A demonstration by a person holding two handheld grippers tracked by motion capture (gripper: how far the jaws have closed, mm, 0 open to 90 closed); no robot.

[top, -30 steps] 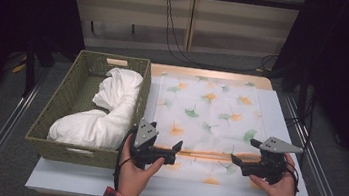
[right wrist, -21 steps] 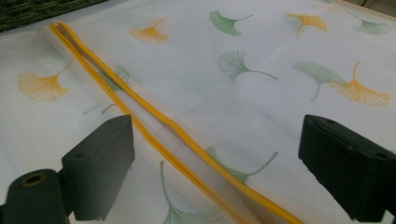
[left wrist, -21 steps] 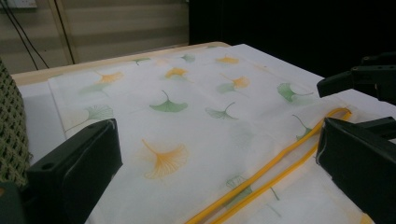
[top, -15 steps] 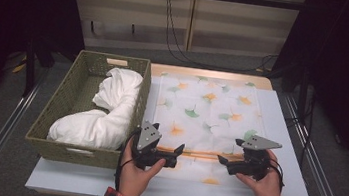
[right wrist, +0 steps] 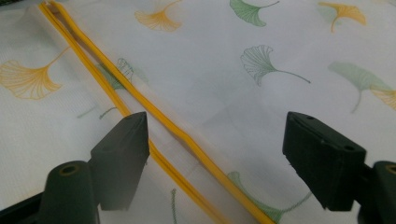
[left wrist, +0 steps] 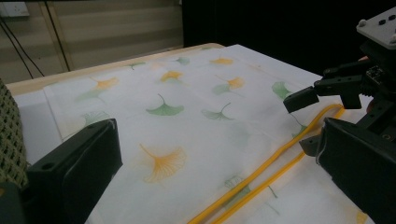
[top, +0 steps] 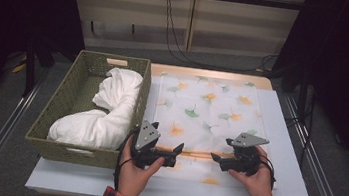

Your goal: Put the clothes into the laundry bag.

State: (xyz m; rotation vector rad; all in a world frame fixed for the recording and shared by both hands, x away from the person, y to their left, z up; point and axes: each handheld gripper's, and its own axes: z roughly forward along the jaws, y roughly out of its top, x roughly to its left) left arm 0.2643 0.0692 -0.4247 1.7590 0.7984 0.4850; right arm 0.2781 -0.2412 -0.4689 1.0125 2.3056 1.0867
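From above, a white ginkgo-leaf printed cloth bag [top: 205, 117] lay flat on the desk [top: 288, 137], its yellow zip line [top: 196, 153] running left-right between the left gripper [top: 173, 151] and right gripper [top: 218, 160]. The left gripper view showed wide jaws flanking the zip. The right gripper view showed wide jaws straddling it diagonally.
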